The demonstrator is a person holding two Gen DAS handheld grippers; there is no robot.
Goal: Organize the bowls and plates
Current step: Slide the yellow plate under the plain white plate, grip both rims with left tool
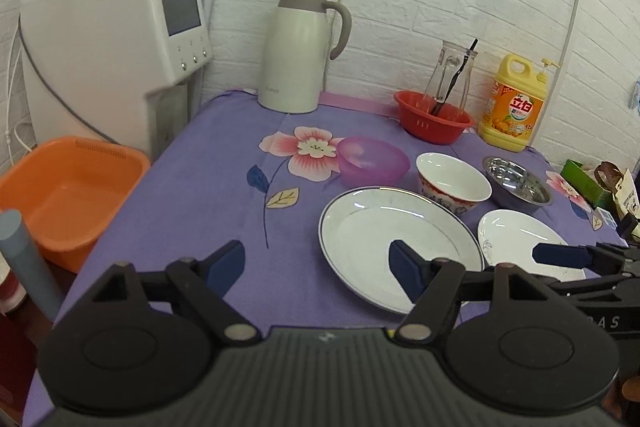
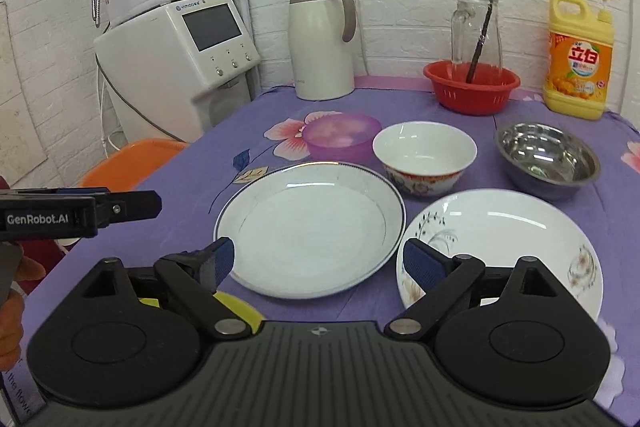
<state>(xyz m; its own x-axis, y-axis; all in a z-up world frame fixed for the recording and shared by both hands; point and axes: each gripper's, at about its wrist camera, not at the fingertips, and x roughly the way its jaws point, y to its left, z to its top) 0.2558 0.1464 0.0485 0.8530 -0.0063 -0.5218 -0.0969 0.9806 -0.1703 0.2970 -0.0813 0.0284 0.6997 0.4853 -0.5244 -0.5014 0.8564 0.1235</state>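
A large white plate with a dark rim (image 2: 308,227) (image 1: 384,239) lies on the purple floral cloth. A smaller white plate with a plant print (image 2: 504,243) (image 1: 516,231) lies to its right. Behind them stand a purple plastic bowl (image 2: 340,135) (image 1: 374,159), a white ceramic bowl with a red pattern (image 2: 424,155) (image 1: 452,179) and a steel bowl (image 2: 548,155) (image 1: 516,183). My left gripper (image 1: 318,267) is open and empty, above the cloth at the large plate's left edge. My right gripper (image 2: 318,263) is open and empty, above the near edges of both plates.
A white thermos jug (image 2: 320,39), a red colander (image 2: 472,83) holding a glass carafe (image 2: 476,31), and a yellow detergent bottle (image 2: 580,59) line the back wall. A water dispenser (image 2: 180,59) and an orange basin (image 1: 68,195) stand left of the table.
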